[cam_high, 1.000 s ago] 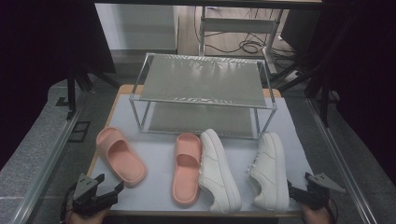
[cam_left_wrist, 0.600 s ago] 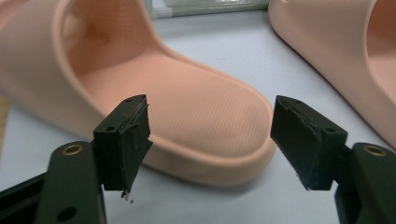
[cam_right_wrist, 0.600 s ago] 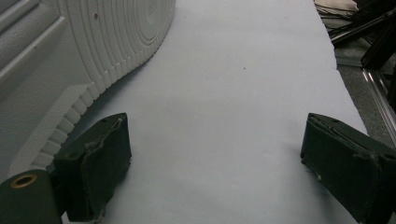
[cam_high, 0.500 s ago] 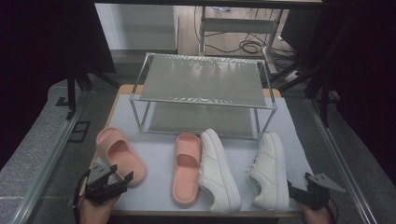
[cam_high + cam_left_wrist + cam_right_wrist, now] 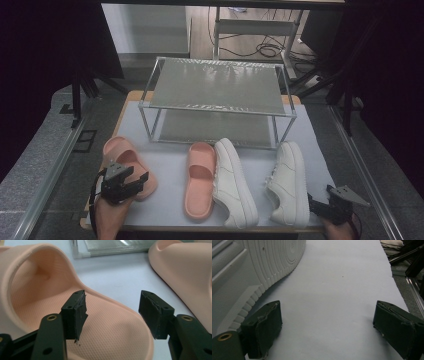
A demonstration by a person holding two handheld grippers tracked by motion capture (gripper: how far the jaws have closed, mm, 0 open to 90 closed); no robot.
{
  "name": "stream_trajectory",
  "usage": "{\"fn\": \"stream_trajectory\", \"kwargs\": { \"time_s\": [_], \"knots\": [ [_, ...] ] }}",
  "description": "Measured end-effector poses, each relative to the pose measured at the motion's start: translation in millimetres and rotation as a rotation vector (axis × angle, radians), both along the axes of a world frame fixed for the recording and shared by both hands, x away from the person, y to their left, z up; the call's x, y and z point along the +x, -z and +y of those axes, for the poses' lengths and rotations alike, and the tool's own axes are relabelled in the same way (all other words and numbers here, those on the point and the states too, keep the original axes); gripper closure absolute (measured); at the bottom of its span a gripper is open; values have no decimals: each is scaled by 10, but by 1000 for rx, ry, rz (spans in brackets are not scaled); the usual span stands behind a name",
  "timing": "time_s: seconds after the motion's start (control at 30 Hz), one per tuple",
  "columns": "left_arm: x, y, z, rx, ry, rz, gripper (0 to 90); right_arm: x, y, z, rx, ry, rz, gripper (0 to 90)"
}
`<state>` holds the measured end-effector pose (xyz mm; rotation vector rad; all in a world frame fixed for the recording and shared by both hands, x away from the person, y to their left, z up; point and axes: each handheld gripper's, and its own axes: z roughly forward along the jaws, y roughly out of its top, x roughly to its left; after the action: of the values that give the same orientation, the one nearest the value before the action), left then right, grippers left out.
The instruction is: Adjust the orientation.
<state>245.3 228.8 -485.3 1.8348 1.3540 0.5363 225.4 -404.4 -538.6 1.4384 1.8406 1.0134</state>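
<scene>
Pink foam was framed between the jaws of the left gripper (image 5: 112, 315): the heel edge of the left slipper (image 5: 129, 167) lay between the pads, which had just been closing but were not yet seen pressing on it. That slipper was found at the table's (image 5: 170, 165) left front, well apart from its mate (image 5: 200, 180). A slip was judged likely if the jaws were shut on the thin rim alone, since soft foam could be squeezed out or bent. The mate, seen just beyond the right jaw, could be nudged if the hand were swung wide. The right gripper (image 5: 325, 207) was held slack and spread at the front right corner, nothing between its jaws, beside the outer white sneaker (image 5: 289, 182). Farther back, the rack (image 5: 215, 95) could be knocked by a lifted slipper carried too low.
</scene>
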Motion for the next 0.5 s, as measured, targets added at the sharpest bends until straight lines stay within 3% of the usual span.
{"fn": "stream_trajectory", "kwargs": {
  "time_s": [0.5],
  "knots": [
    [265,-11,1,36,-83,32,463,0,0,0,0,0,0,82]
  ]
}}
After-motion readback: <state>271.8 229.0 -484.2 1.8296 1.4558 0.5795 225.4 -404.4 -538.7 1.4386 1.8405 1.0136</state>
